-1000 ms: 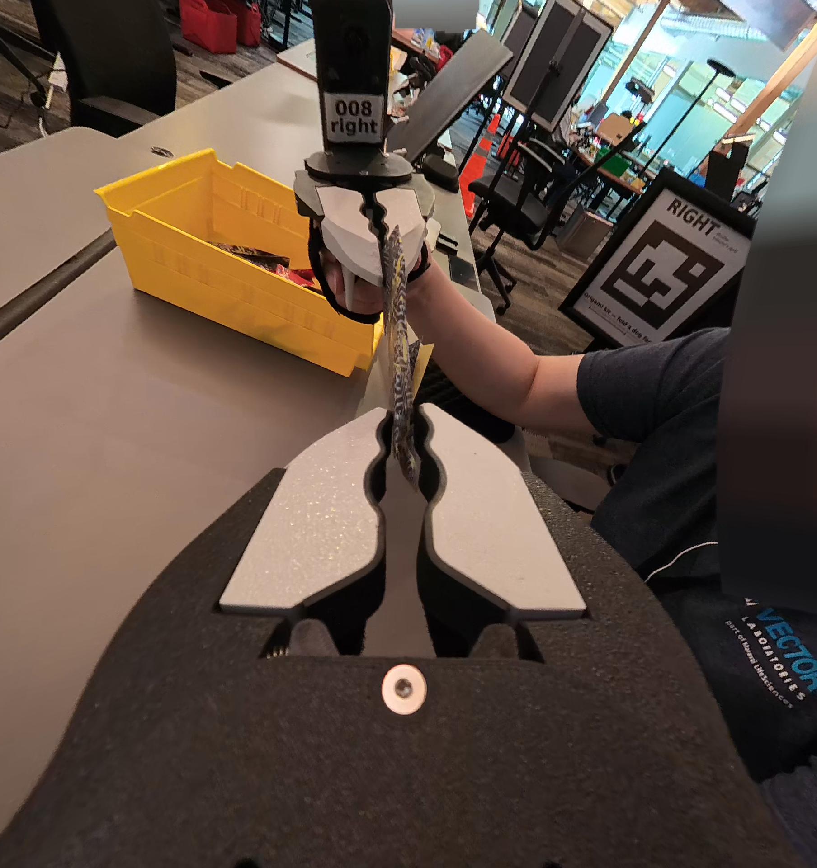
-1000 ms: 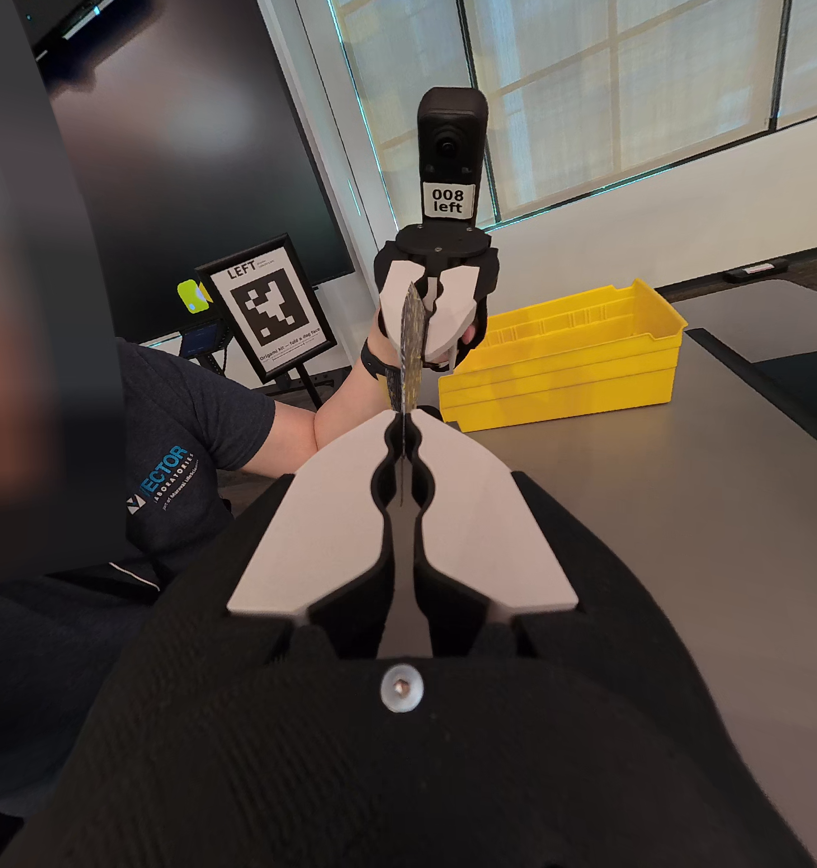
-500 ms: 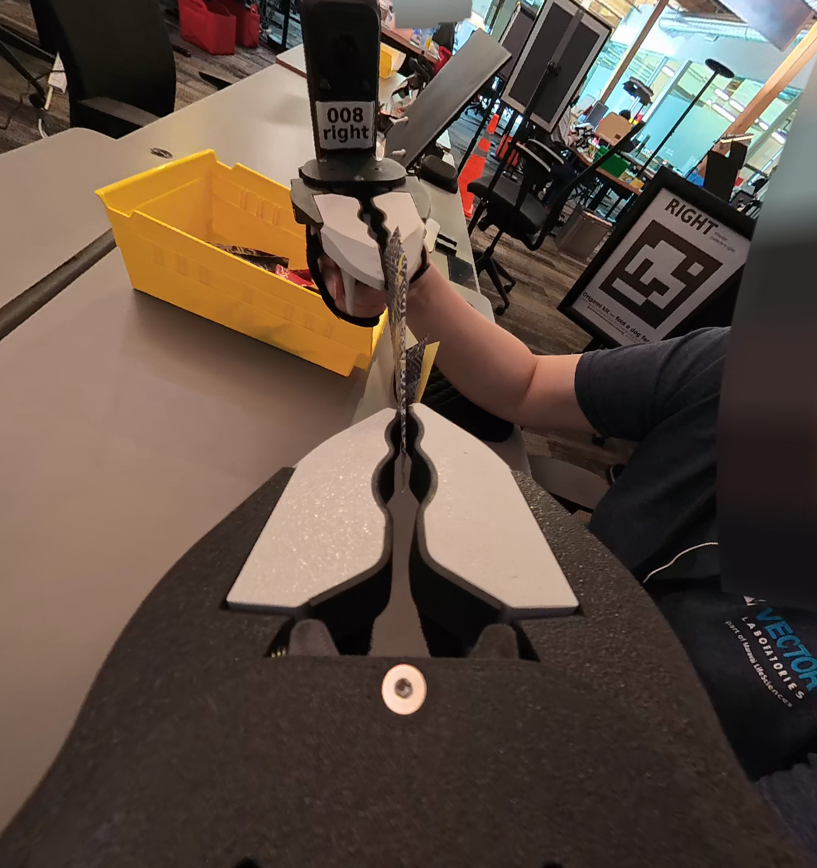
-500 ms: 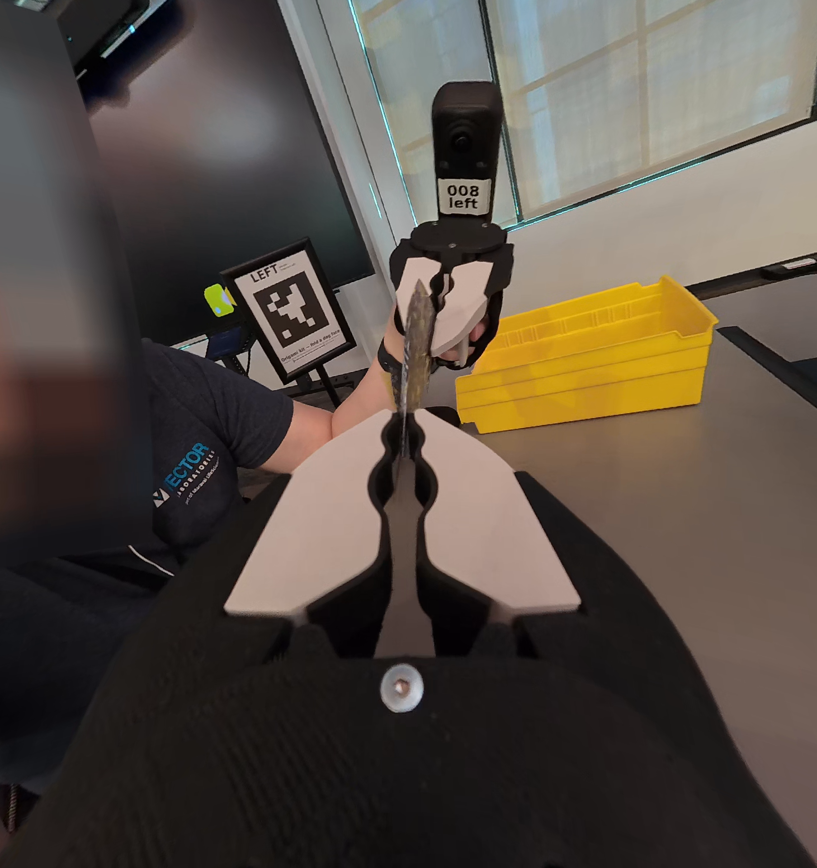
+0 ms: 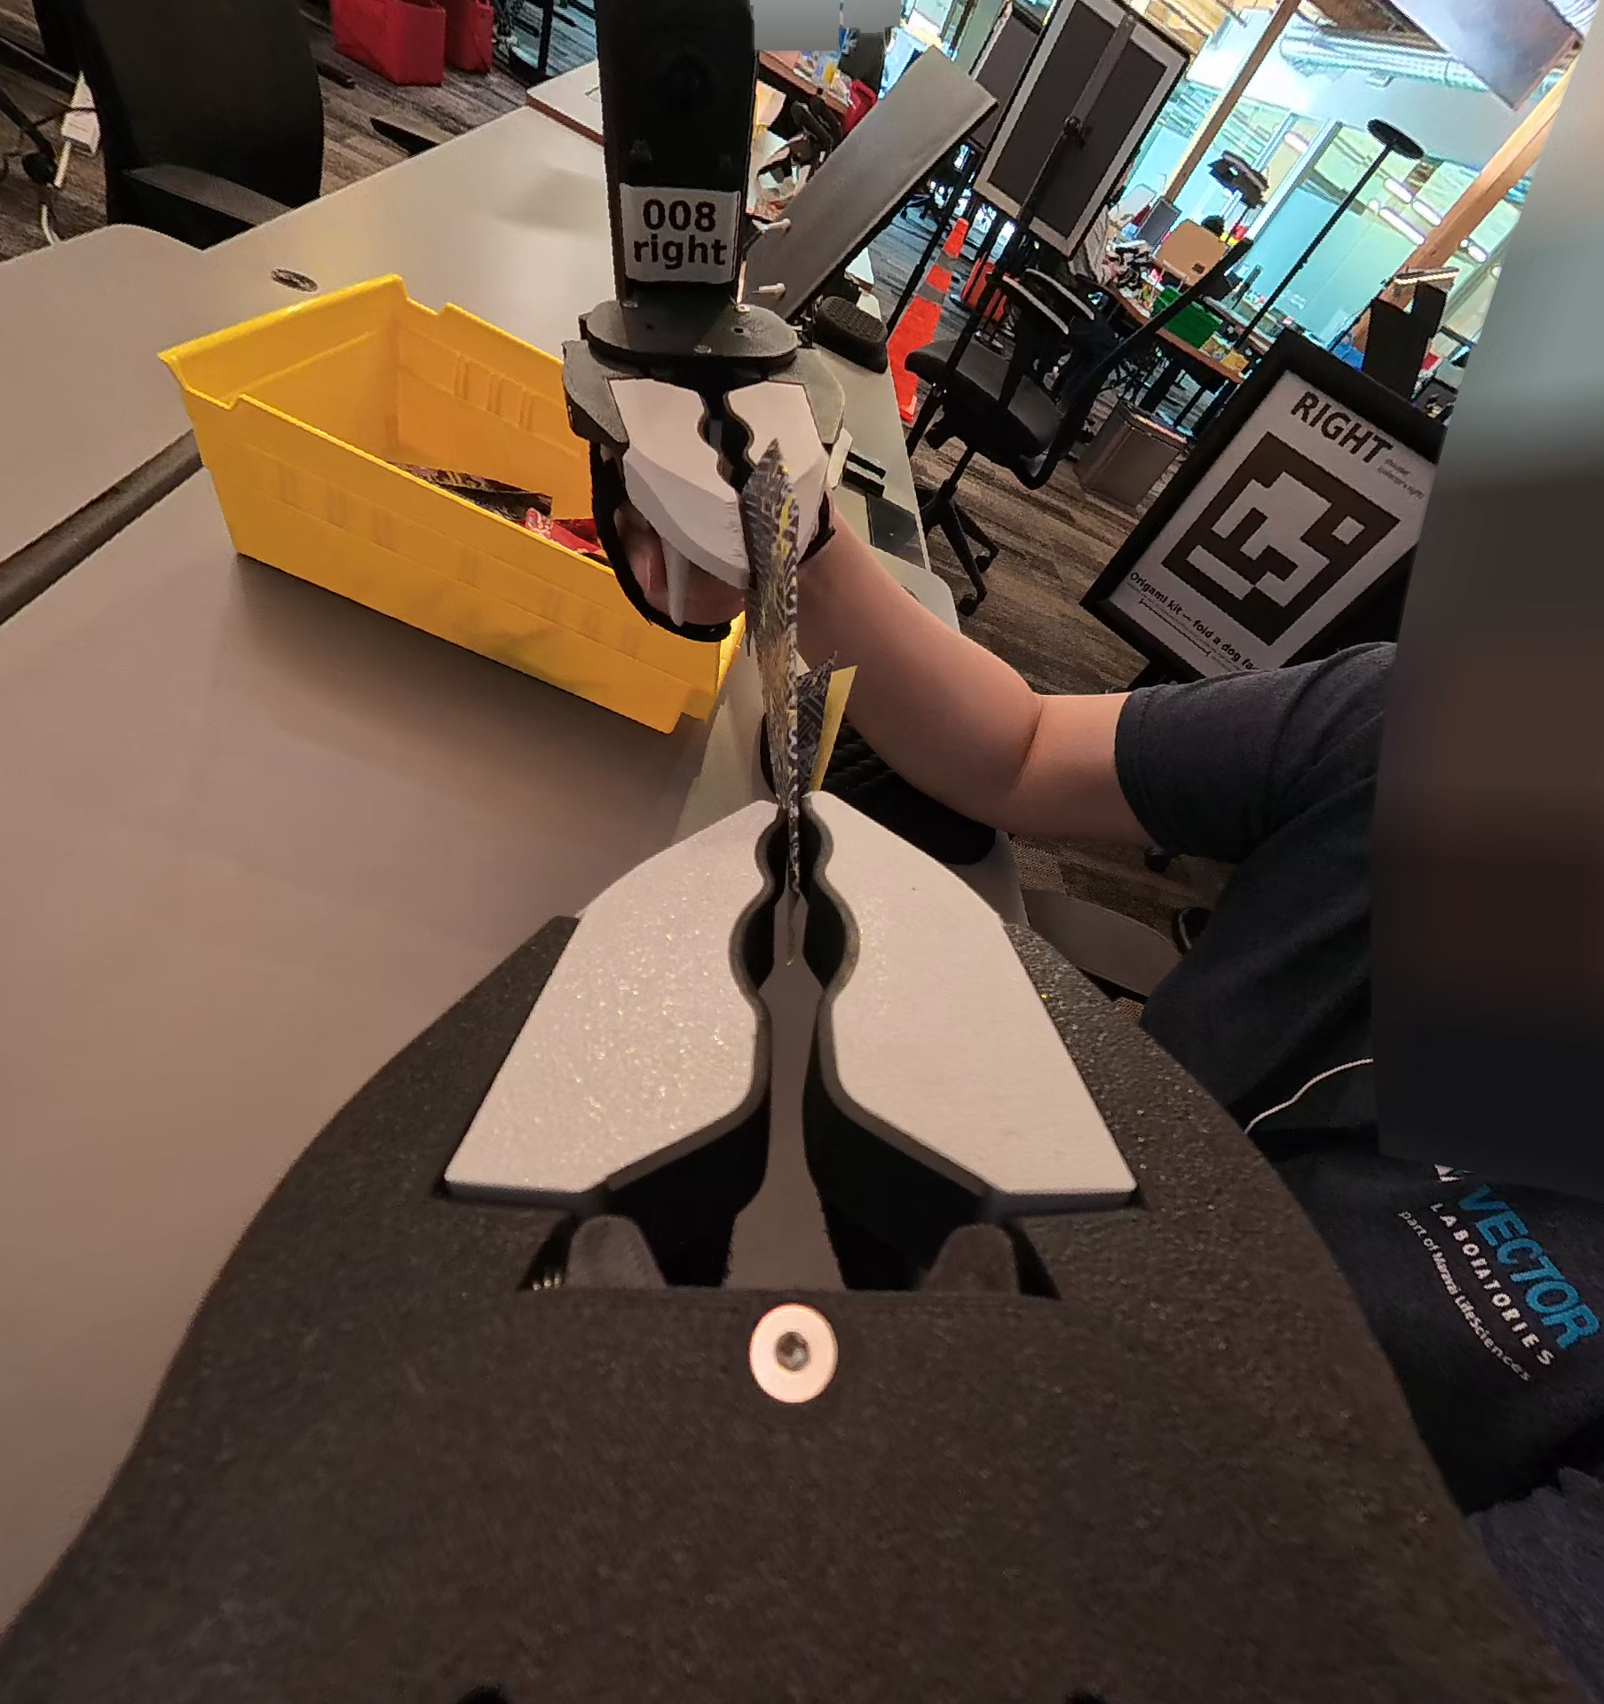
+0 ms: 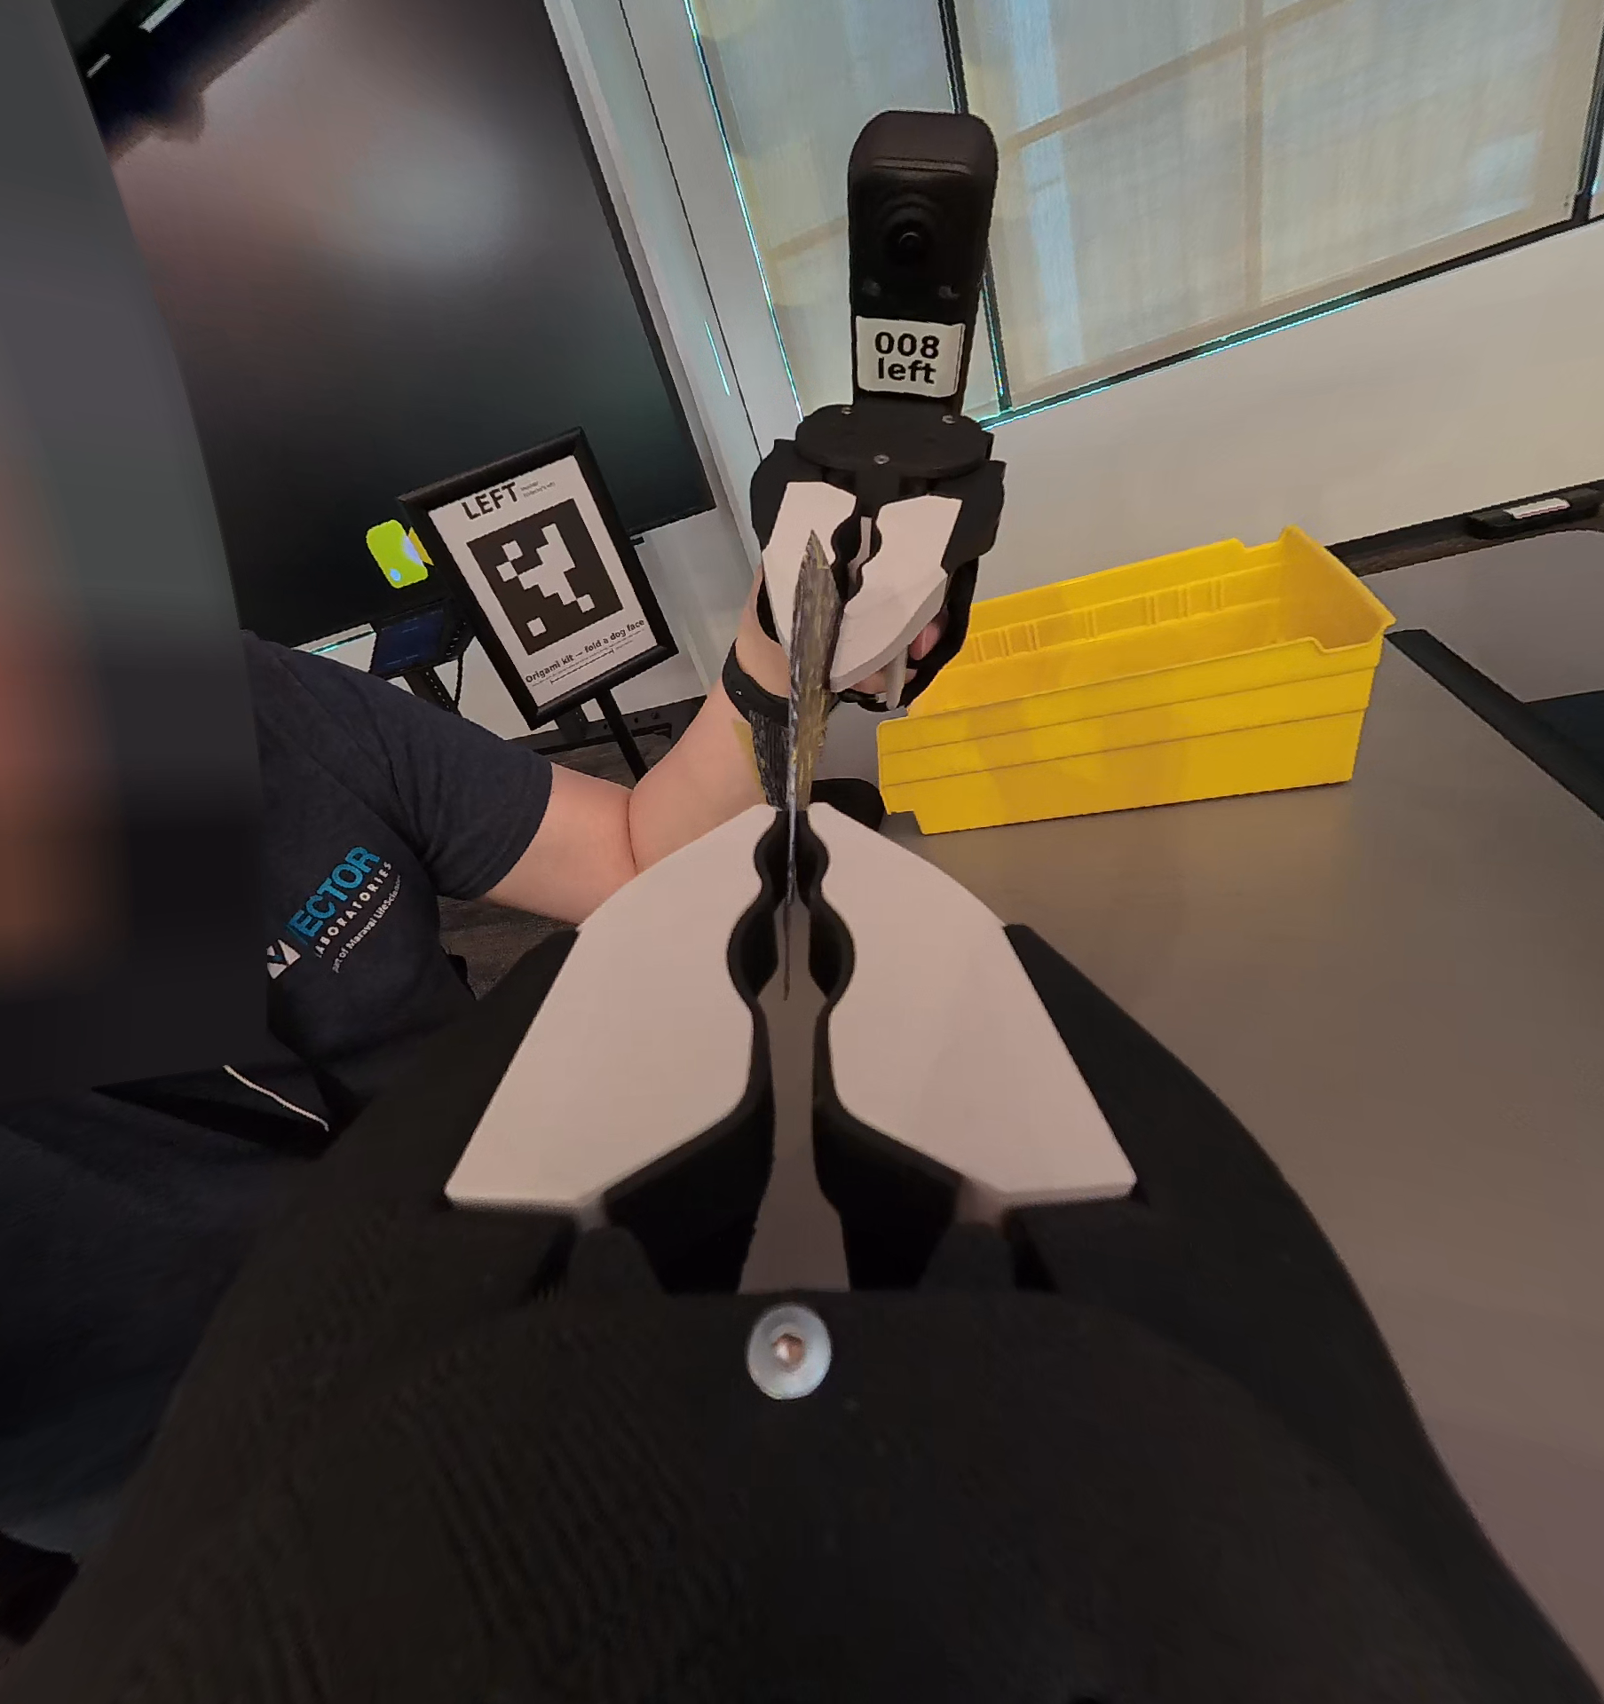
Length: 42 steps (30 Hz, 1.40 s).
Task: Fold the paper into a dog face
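Holding the paper [image 5: 779, 636] edge-on at frame centre, stretched between left gripper [image 5: 790, 834] and right gripper [image 6: 790, 830] — both jaw pairs pinching it. Changed from a second back: left jaws, then spread around the lower corner, now clamped. Means a two-point hold, probably ready for creasing. Yellow bin [image 5: 429, 516] upper left, unmoved.

Each wrist view looks along its own claw, close, facing the other at 12 o'clock; both share the yellow plastic bin [image 5: 429, 516] [image 6: 1139, 701] on the grey table [image 5: 226, 876] [image 6: 1333, 1014].
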### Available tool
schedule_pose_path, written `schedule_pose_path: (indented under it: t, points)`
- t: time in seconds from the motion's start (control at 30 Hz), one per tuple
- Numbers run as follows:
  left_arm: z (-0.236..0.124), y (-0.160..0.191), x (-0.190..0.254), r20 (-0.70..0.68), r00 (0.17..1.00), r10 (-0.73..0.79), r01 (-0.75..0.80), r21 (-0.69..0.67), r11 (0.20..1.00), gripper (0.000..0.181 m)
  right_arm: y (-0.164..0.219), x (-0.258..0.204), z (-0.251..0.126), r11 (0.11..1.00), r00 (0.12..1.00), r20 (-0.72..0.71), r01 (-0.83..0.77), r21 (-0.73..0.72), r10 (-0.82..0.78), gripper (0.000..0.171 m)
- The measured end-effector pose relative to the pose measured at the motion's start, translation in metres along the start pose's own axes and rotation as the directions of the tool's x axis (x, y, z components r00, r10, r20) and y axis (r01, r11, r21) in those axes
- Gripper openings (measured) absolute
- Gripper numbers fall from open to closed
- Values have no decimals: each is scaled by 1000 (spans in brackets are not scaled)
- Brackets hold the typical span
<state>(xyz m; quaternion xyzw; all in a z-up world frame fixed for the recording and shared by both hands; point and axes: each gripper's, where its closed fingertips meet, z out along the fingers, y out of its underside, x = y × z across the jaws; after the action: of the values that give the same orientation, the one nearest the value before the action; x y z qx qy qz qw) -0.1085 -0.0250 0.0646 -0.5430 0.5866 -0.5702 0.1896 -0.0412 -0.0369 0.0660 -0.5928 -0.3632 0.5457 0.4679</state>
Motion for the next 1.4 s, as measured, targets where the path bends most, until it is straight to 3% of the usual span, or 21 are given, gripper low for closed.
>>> schedule_pose_path:
  t: [1.4]
  points:
    - [1, 6, -11, 46, 999, -30, 31, -26, 999, 0, 10, 8, 0, 999, 1000, -18, -12, -36, 11, 1]
